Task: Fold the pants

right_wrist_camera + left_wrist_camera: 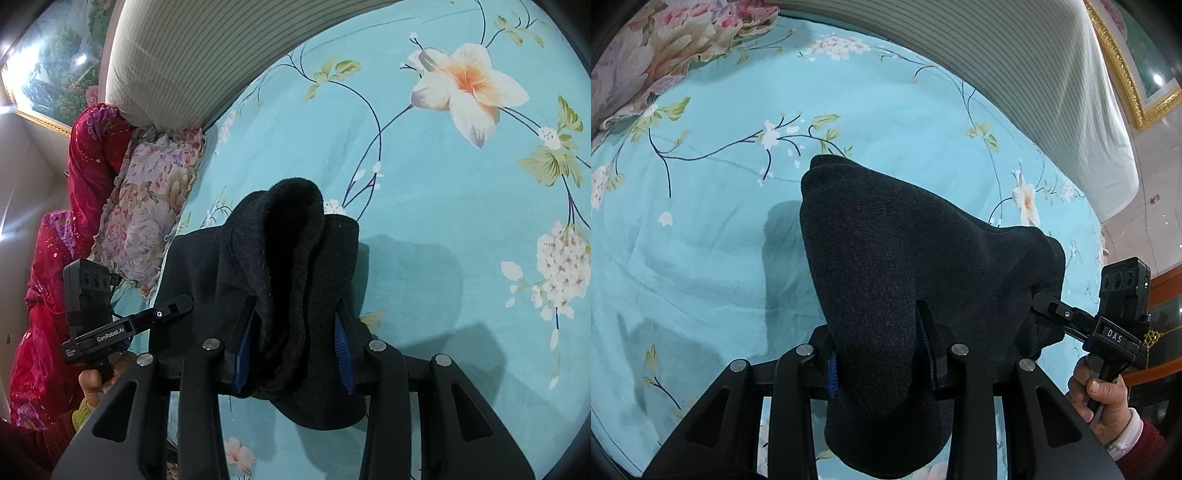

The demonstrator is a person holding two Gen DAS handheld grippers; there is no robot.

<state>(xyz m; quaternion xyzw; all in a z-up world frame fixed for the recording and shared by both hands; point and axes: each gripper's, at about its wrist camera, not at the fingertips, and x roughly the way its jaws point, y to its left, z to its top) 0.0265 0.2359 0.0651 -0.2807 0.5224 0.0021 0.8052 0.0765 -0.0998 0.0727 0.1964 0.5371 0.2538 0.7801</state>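
Dark knit pants (886, 266) are held bunched above a floral-sheeted bed (701, 240), clamped at one end by the left claw (882, 354) and at the other by the right claw (295, 350). No finished fold is visible; laying flat and folding appear to remain.

Both views are bright and evenly lit, the colours clear. Soft grey shadows fall on the floral bedsheet (713, 229) left of the dark pants (886, 266) in the left wrist view, and right of them in the right. Glare spots show on the framed picture (1145, 74) glass. Fisheye distortion bends the headboard (207, 55), with black vignette corners. Near linkages look slightly soft.
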